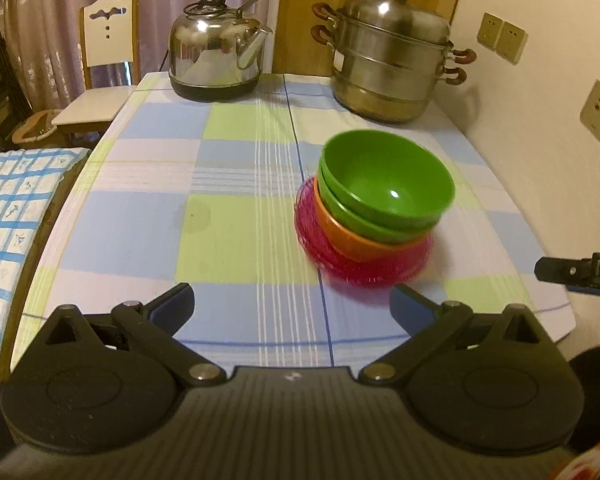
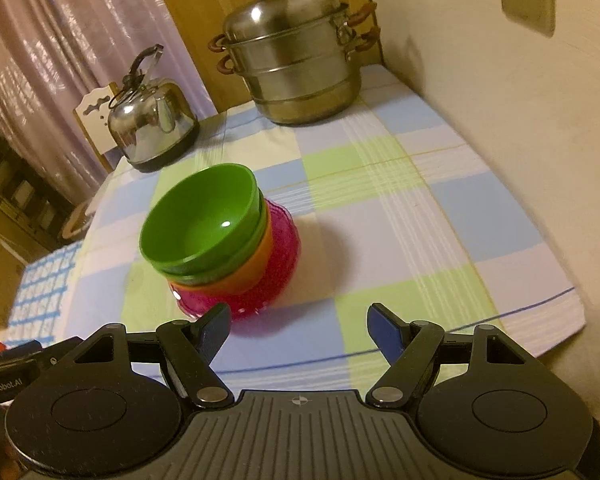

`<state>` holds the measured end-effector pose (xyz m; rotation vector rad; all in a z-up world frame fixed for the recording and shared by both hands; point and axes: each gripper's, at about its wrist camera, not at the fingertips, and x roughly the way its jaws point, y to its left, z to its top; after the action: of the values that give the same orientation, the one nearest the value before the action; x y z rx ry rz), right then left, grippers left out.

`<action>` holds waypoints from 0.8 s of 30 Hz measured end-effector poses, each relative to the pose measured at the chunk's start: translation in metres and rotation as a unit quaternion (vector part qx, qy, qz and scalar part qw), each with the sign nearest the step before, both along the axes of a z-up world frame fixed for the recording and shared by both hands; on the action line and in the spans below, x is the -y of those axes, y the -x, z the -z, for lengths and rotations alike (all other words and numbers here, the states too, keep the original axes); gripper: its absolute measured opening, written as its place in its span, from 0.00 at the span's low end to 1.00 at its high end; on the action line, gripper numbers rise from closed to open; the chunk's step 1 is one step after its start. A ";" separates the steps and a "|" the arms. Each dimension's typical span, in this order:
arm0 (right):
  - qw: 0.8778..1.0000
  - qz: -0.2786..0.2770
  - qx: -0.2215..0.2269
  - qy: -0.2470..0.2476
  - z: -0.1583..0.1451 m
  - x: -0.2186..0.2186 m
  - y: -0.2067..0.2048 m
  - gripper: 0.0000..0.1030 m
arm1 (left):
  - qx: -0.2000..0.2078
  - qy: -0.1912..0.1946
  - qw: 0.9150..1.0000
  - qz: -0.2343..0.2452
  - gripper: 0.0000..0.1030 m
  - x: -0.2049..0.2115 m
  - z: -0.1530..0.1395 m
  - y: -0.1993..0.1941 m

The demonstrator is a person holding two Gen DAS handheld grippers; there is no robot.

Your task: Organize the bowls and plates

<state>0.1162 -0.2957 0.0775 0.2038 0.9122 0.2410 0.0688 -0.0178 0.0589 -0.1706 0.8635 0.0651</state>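
The stack (image 1: 374, 216) stands on the checked tabletop (image 1: 228, 232), toward the wall side: two green bowls (image 1: 388, 180) nested in an orange bowl (image 1: 352, 240), all seated on pink plates (image 1: 320, 256). Nesting by size keeps the pile compact and stable. The left tool (image 1: 292, 304) is released, jaws fully spread, nothing between them. The right tool (image 2: 298, 326) is also released, jaws apart and empty, just short of the stack. Kettle (image 1: 216, 44) and steamer pot (image 1: 392, 56) stand at the far edge, well apart from the stack, leaving the working area free
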 end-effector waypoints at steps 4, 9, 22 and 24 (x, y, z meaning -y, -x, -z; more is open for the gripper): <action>1.000 -0.007 0.018 0.015 0.000 0.000 0.024 0.73 | 0.001 -0.002 1.000 0.002 1.00 0.010 0.005 0.020; 0.999 -0.025 0.029 0.031 0.010 -0.006 0.051 0.73 | -0.006 0.003 1.000 0.003 1.00 0.017 0.013 0.043; 0.994 -0.071 0.043 0.068 0.036 -0.030 0.100 0.73 | -0.004 -0.017 1.000 0.004 1.00 0.034 0.027 0.082; 0.994 -0.076 0.046 0.068 0.039 -0.033 0.105 0.73 | -0.005 -0.021 1.000 0.004 1.00 0.036 0.028 0.083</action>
<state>0.0109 -0.2629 0.0383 -0.0027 0.8498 0.3261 -0.0140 -0.0537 0.0311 -0.1271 0.8711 0.0765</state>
